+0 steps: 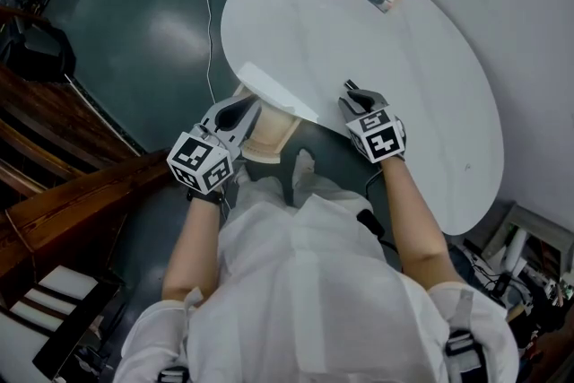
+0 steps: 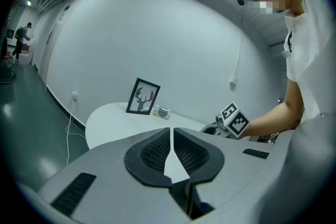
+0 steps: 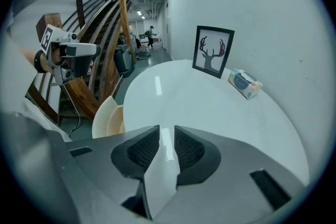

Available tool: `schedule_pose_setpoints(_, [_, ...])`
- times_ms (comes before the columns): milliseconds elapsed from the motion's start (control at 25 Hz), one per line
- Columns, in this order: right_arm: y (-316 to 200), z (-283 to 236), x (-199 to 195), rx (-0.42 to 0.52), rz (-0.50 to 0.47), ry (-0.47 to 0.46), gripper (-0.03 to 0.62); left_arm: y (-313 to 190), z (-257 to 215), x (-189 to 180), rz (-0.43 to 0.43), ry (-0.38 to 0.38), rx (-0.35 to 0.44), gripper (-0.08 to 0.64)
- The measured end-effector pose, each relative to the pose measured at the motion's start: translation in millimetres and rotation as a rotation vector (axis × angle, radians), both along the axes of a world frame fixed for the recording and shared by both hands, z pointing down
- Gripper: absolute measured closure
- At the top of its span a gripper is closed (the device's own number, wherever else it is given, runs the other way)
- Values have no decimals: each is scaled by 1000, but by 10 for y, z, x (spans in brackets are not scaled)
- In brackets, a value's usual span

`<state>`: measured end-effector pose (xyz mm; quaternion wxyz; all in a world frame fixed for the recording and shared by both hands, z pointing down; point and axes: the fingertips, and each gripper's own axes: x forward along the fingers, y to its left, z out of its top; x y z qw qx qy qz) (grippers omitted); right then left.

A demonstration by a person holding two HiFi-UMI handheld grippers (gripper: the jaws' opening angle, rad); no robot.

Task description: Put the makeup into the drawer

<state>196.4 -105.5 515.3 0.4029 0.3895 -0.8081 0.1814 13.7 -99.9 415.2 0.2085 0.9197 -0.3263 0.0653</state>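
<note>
1. While both grippers hang at the near edge of the white table [image 1: 404, 85], the only container-like thing in view is a cream shell with a tan inside [image 1: 269, 137]. It sits just below that edge, beside the left gripper [image 2: 171, 132]. Whether it is the drawer or a seat cannot be told, and its contents cannot be made out.
2. The makeup box [image 3: 244, 83] lies flat on the far side of the table, just beside the upright framed deer picture [image 3: 213, 51] and well apart from both grippers.
3. The makeup box is small and oblong. It is pale, with a teal oval patch on its upper face and an orange end.
4. Left gripper: the jaws are drawn together to a hairline slit, with nothing between them.
5. Right gripper [image 3: 167, 132]: the jaws are released, with a narrow gap between the pads. Only bare table surface shows through the gap. The tips sit over the near rim of the table.
</note>
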Motion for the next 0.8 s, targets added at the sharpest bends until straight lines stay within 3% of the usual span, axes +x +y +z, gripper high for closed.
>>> schedule_pose_setpoints(440, [-70,195,318,-33,-31,36,453,12,84,264,2,-8,-17,529])
schedule_pose_setpoints(800, [-152,368,433,-54,-56,52,436,40,139,377,-7,-22,-32,529])
